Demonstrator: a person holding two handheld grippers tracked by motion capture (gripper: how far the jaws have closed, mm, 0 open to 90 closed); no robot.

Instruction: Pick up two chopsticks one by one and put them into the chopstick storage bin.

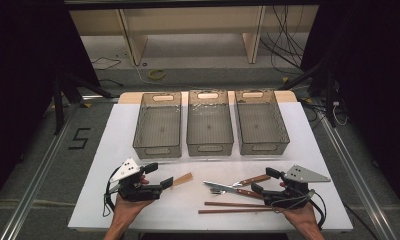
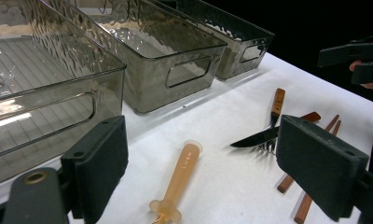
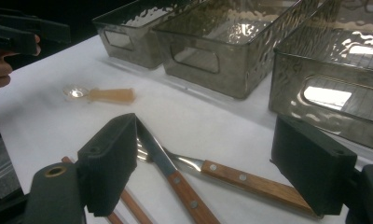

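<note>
A: Nearest the camera, how do the 2 tools stand?

B: The left gripper [image 1: 164, 183] hovers low over the white table [image 1: 93, 200] with its jaws spread wide and nothing between them. In the left gripper view its 2 black pads [image 2: 98, 163] frame an amber syringe-like plastic tube [image 2: 177, 179], which lies flat on the table, untouched, its flanged end toward the camera.

A: And the right one?

B: The right gripper [image 1: 261, 181] is likewise spread apart, gripping nothing. In the right gripper view its pads [image 3: 111, 161] straddle a wooden-handled knife [image 3: 173, 175] and a wooden-handled fork [image 3: 240, 179]. Whether the left pad rests on the knife blade I cannot tell.

A: Where does the cutlery lie?

B: In the high view, knife [image 1: 227, 189] and fork [image 1: 245, 181] cross each other just left of the right gripper. 2 brown chopsticks [image 1: 228, 207] lie side by side on the table, nearer the person than the cutlery and close to it. The tube [image 1: 182, 179] sits just right of the left gripper's tips, well apart from the cutlery.

A: Beyond that?

B: 3 smoky translucent plastic bins stand in a row at the far side of the table: left bin [image 1: 157, 146], middle bin [image 1: 210, 144], right bin [image 1: 262, 142], each with cut-out handles and nothing inside.
</note>
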